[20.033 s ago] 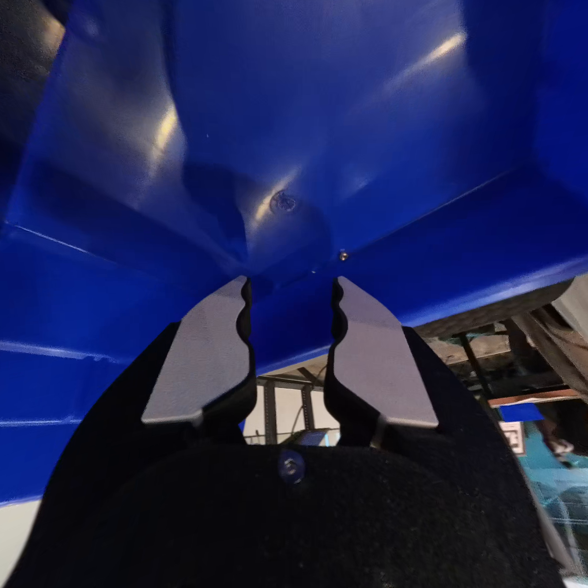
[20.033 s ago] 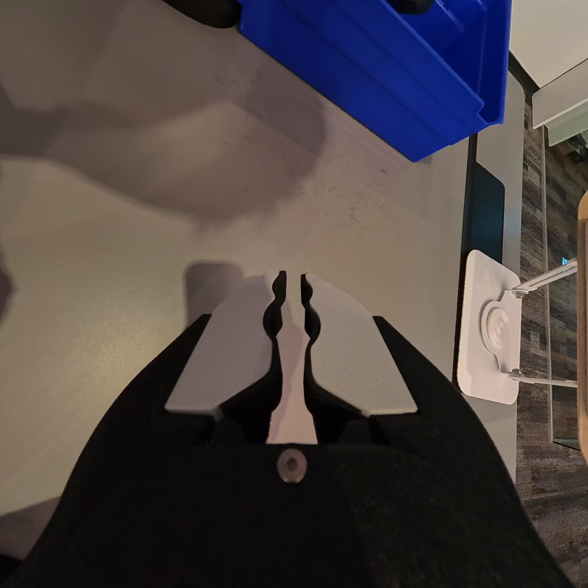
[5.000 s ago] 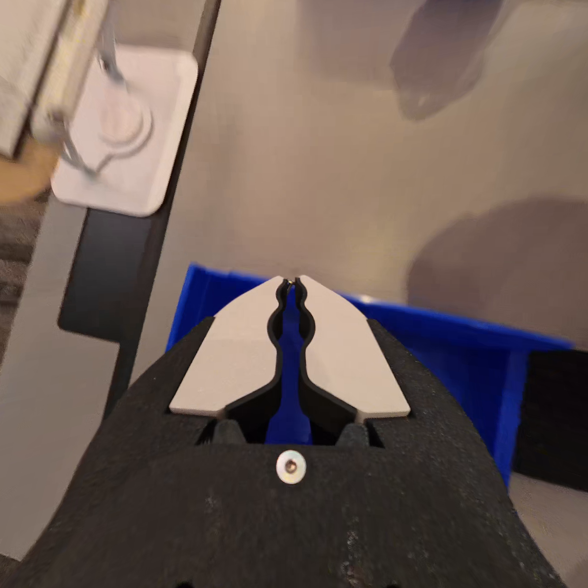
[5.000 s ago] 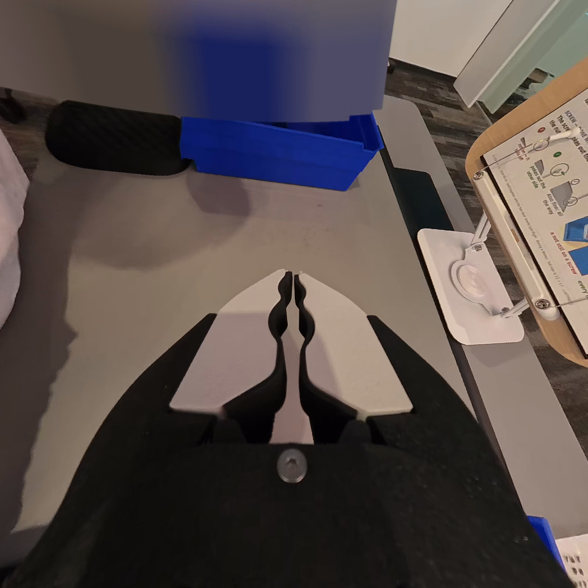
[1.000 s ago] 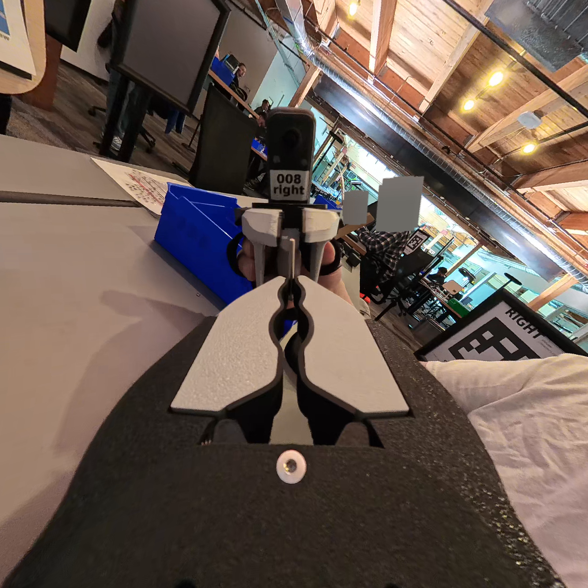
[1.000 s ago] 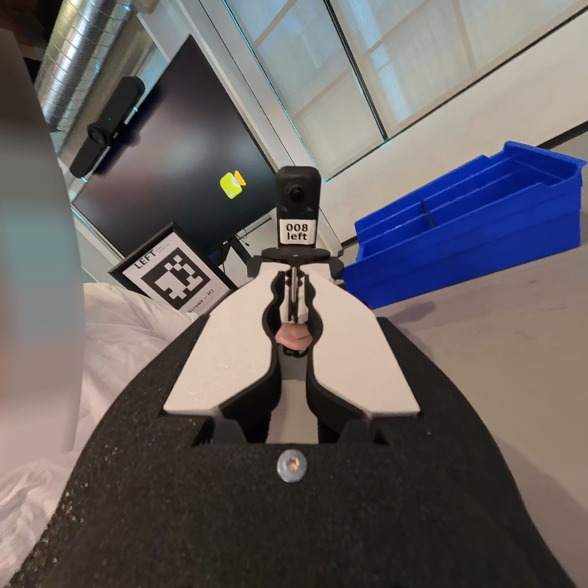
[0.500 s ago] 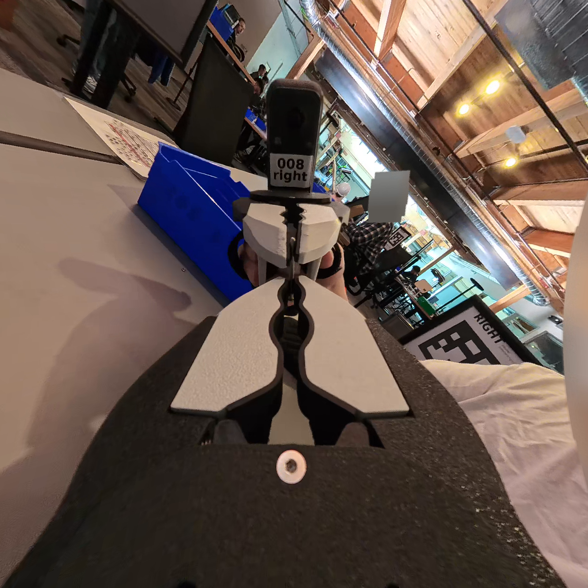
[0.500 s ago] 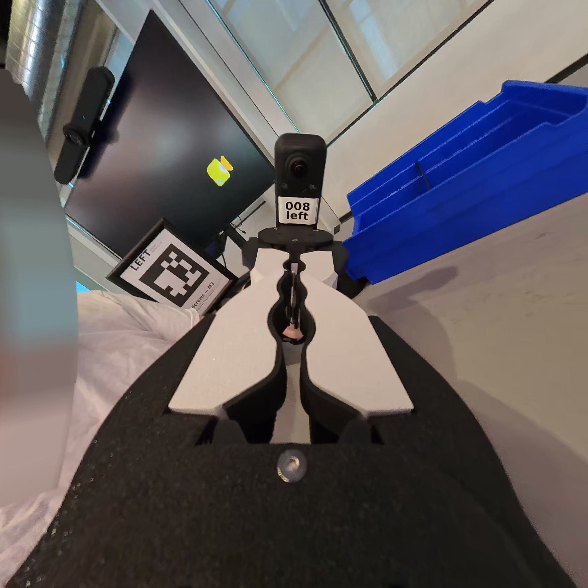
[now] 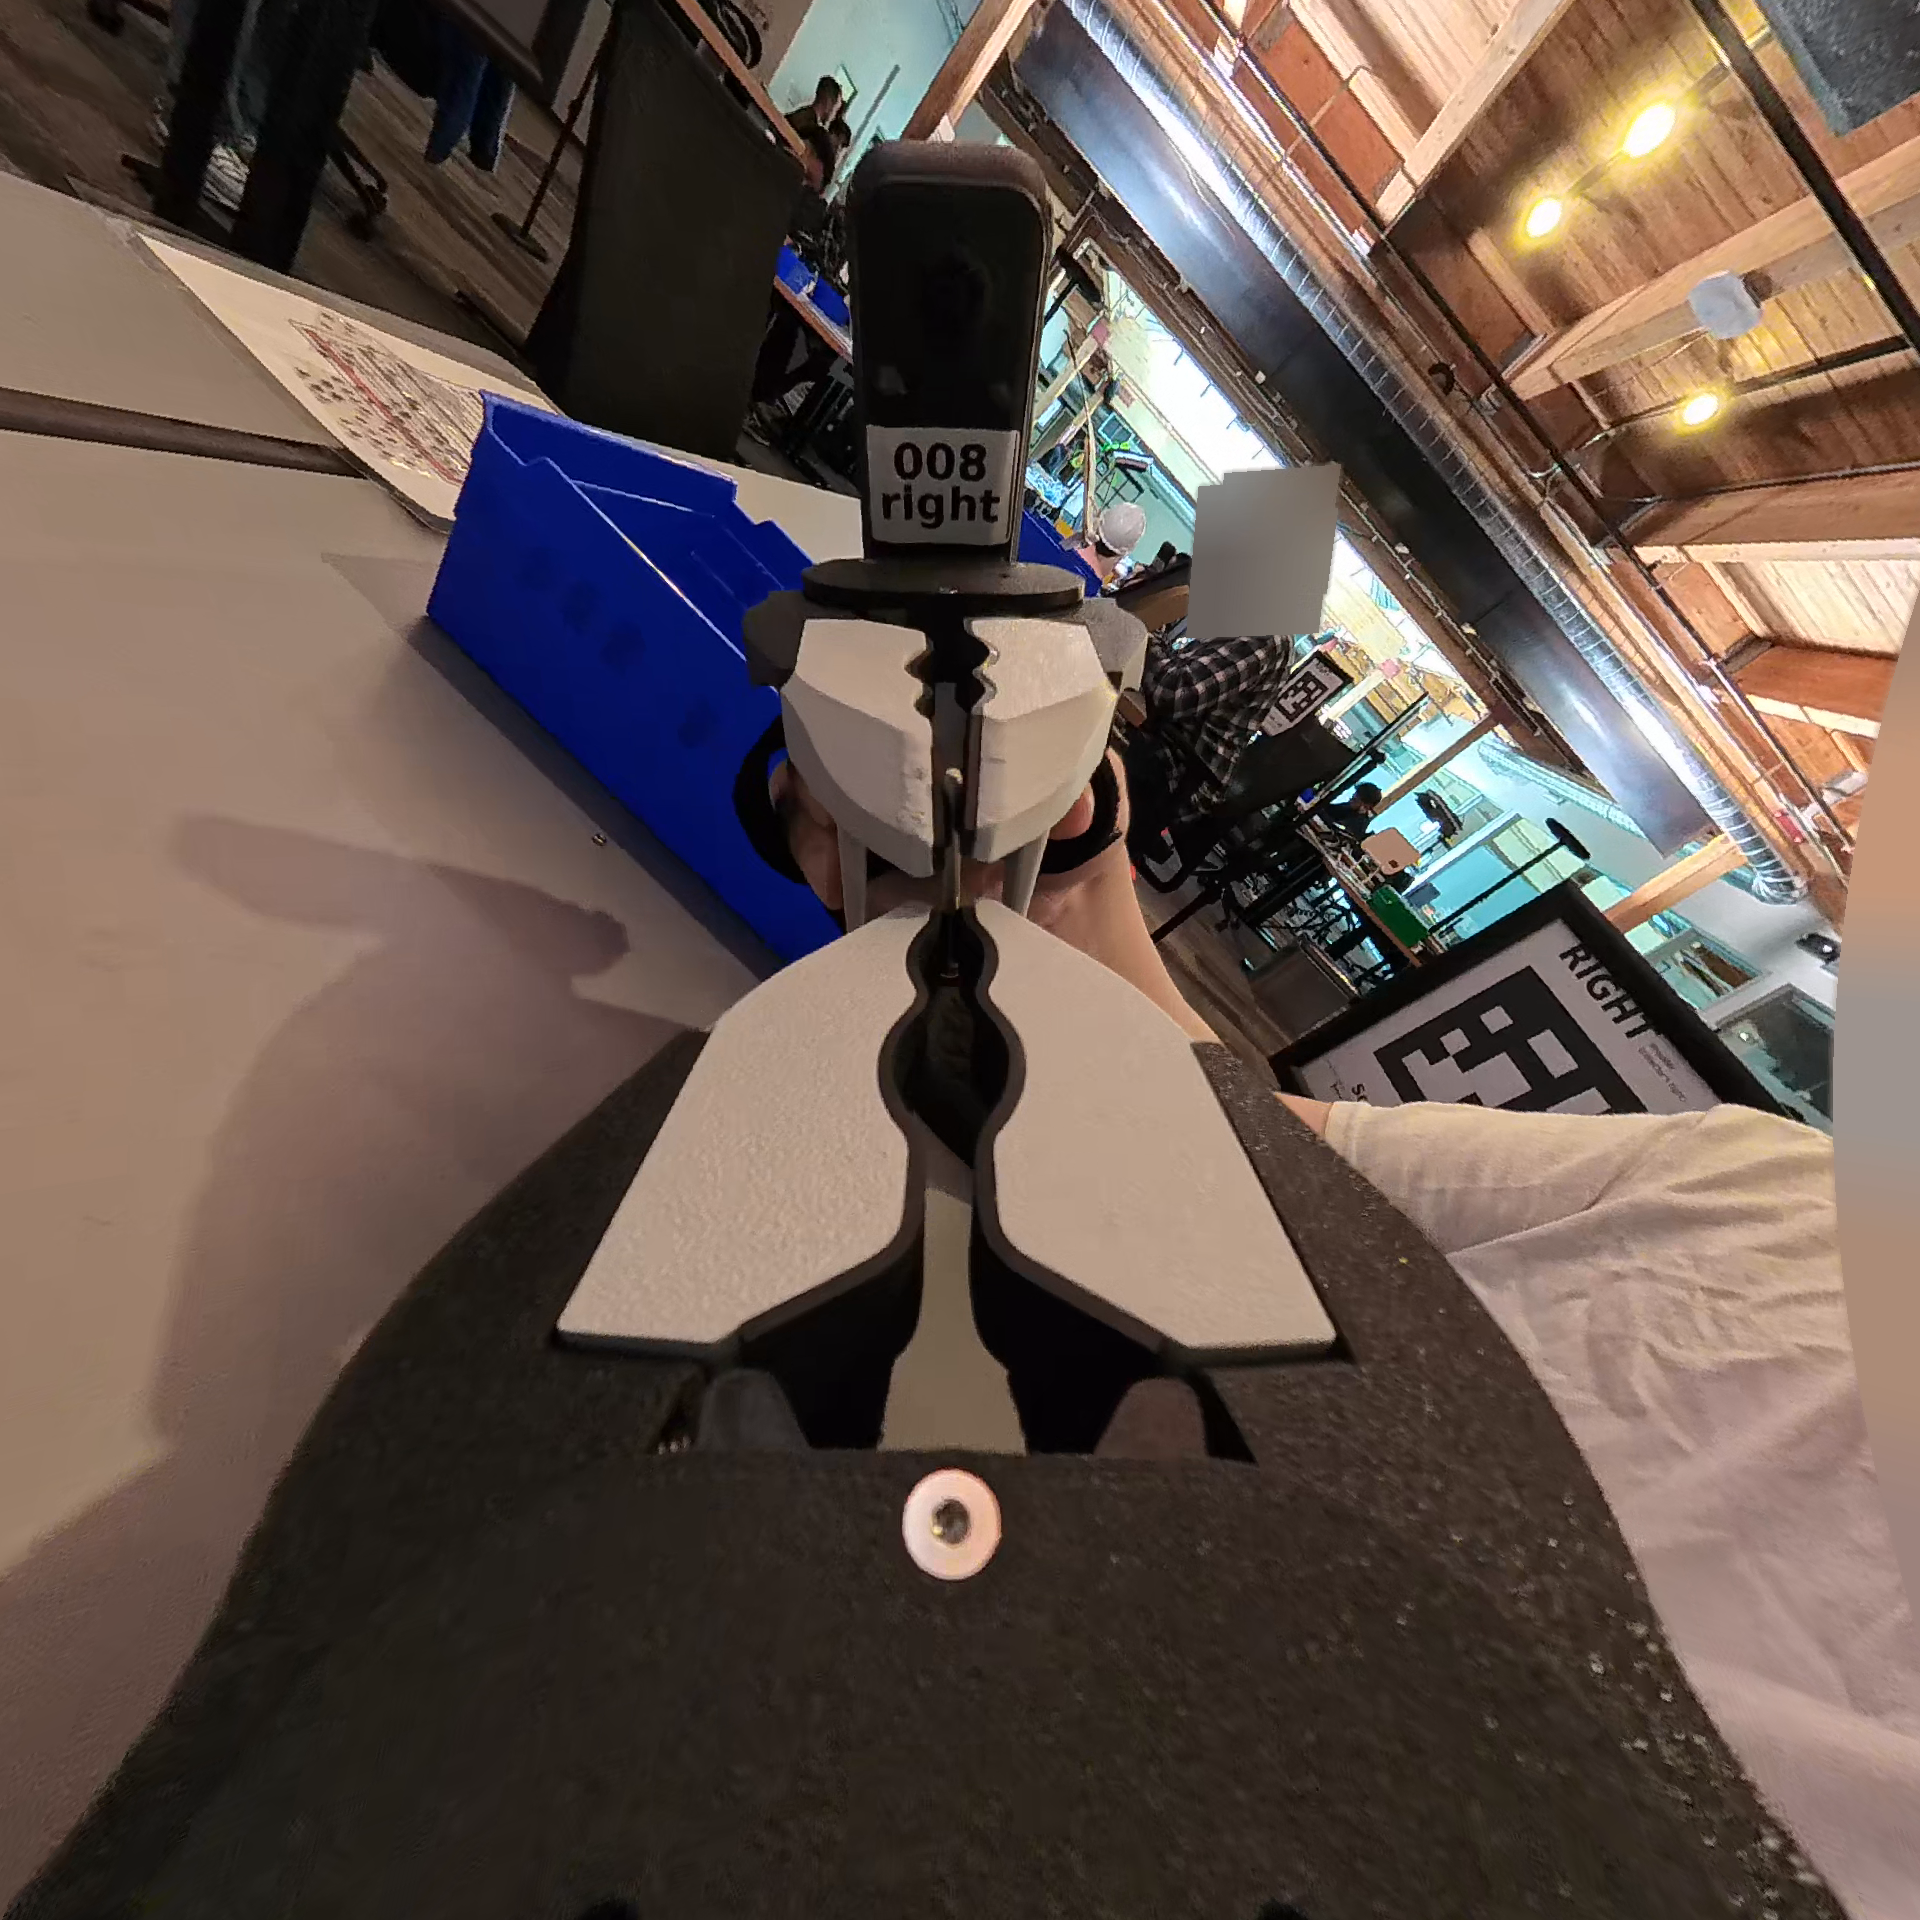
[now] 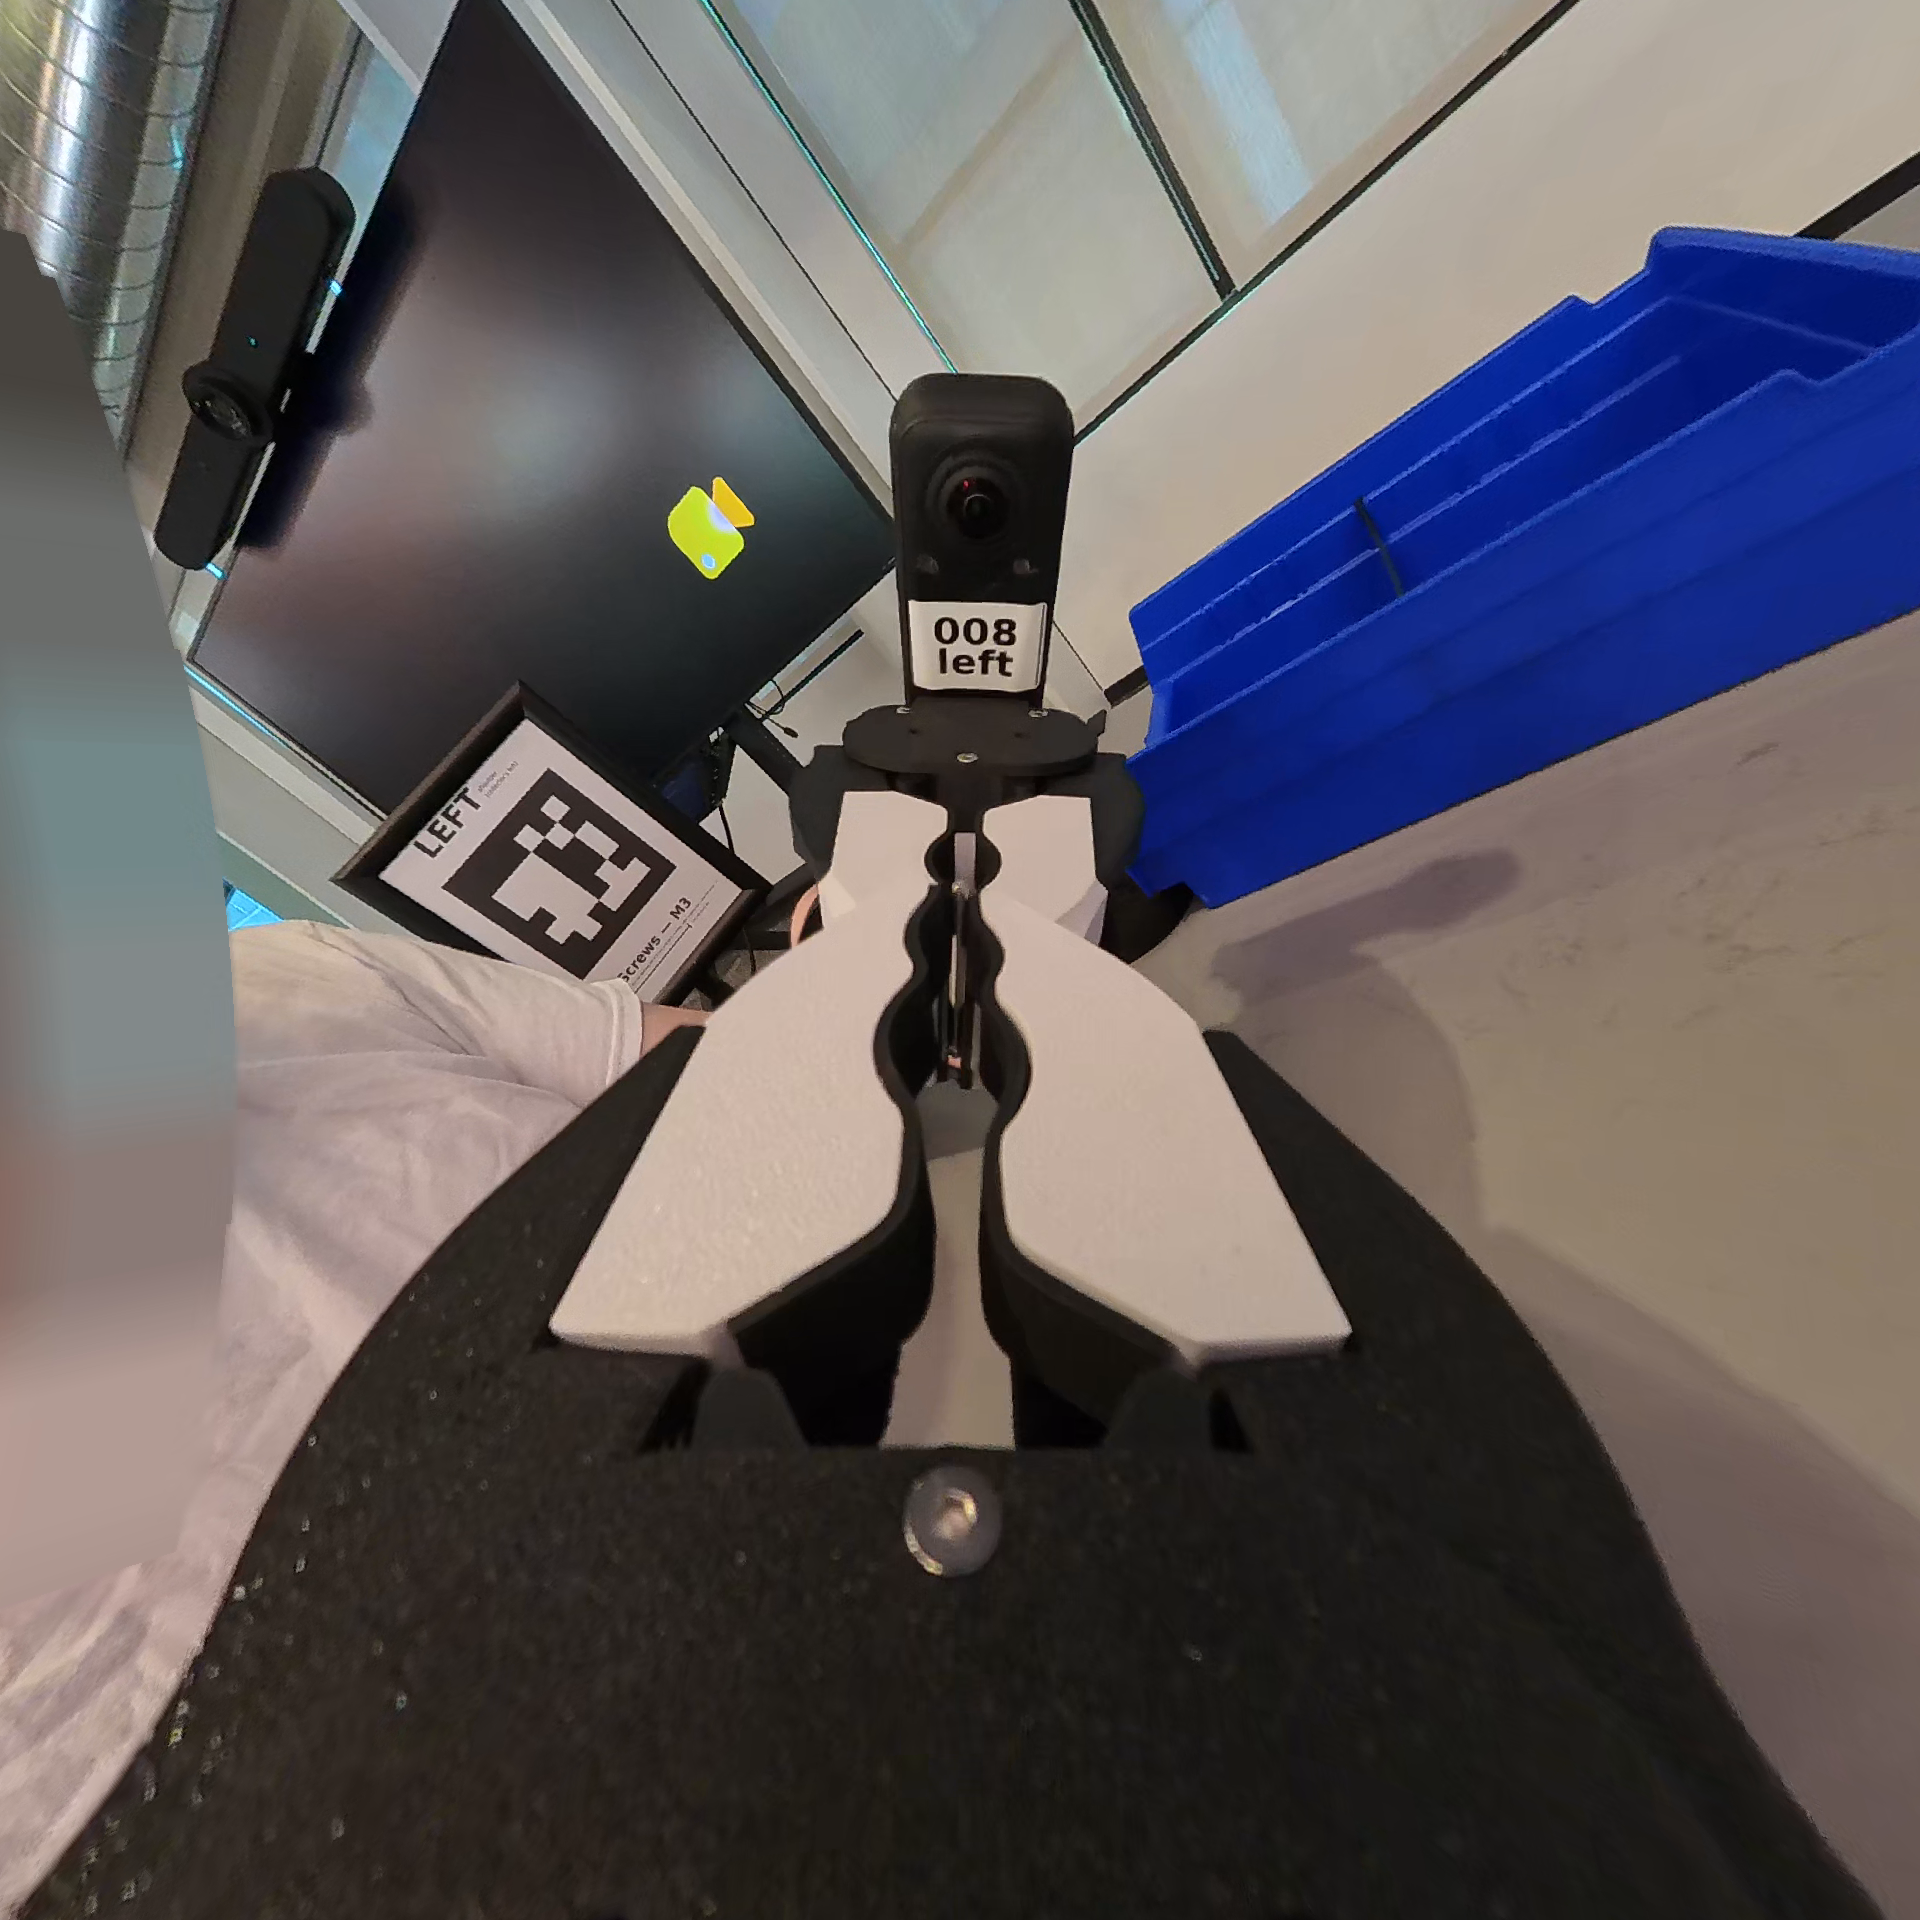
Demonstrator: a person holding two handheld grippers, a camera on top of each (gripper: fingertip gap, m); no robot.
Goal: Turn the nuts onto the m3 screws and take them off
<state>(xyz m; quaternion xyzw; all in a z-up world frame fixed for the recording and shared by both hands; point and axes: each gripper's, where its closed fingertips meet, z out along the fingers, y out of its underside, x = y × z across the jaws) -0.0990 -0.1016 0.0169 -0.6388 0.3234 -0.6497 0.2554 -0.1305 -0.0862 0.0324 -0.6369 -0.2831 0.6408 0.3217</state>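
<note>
Looking along my left gripper [image 9: 951, 920], I see its two pale fingers [image 9: 790, 1122] pressed together at the tips, clenched on something thin and dark; it is too small for me to say whether this is the screw [image 9: 950, 883] or a nut. Straight ahead, at frame centre, my right gripper [image 9: 943, 727] faces me tip to tip, its fingers also squeezed together, and a thin metal pin runs between the two pairs of tips. A hand [image 9: 1081, 904] shows behind that gripper. A blue bin [image 9: 613, 644] sits on the grey table [image 9: 260, 727] at the left middle, with a printed sheet [image 9: 374, 384] beyond it at upper left. A framed marker board [image 9: 1507, 1039] stands at the right.

From my right gripper [image 10: 958, 914] the picture mirrors this: its fingers [image 10: 800, 1122] closed at the tips on the thin pin [image 10: 954, 997], the left gripper [image 10: 961, 831] just beyond, nose to nose. The blue bin [image 10: 1538, 623] lies at the right, another marker board [image 10: 561, 862] at the left, and a dark screen [image 10: 540, 416] farther back at upper left.
</note>
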